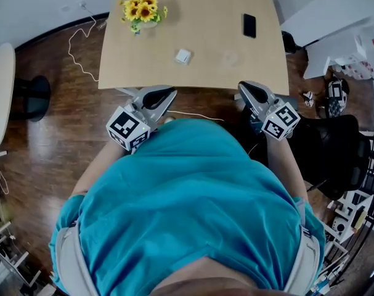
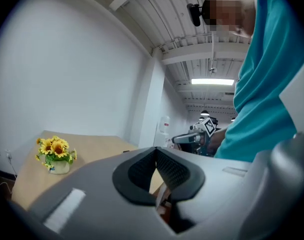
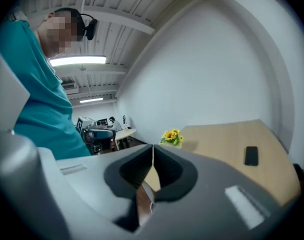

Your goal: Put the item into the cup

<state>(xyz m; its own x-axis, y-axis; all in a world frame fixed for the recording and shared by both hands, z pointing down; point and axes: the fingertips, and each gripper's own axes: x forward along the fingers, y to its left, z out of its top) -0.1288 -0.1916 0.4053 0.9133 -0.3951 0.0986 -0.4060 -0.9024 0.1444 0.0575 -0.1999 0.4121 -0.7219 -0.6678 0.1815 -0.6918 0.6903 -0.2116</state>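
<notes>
head view: above person, steeply down, desk (image 1: pixel 193 42) ahead. gripper views: on left hand-held gripper (image 1: pixel 169 93) and right hand-held gripper (image 1: pixel 243 87), low at desk's near edge, facing across desk. all three share sunflower pot (image 1: pixel 143 11).

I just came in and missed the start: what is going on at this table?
A person in a teal shirt is at the near edge of the wooden table, holding a gripper in each hand. The left gripper and right gripper are both shut and empty. A small white item lies untouched mid-table beside what looks like a clear cup. A sunflower pot and a black phone sit farther back.
</notes>
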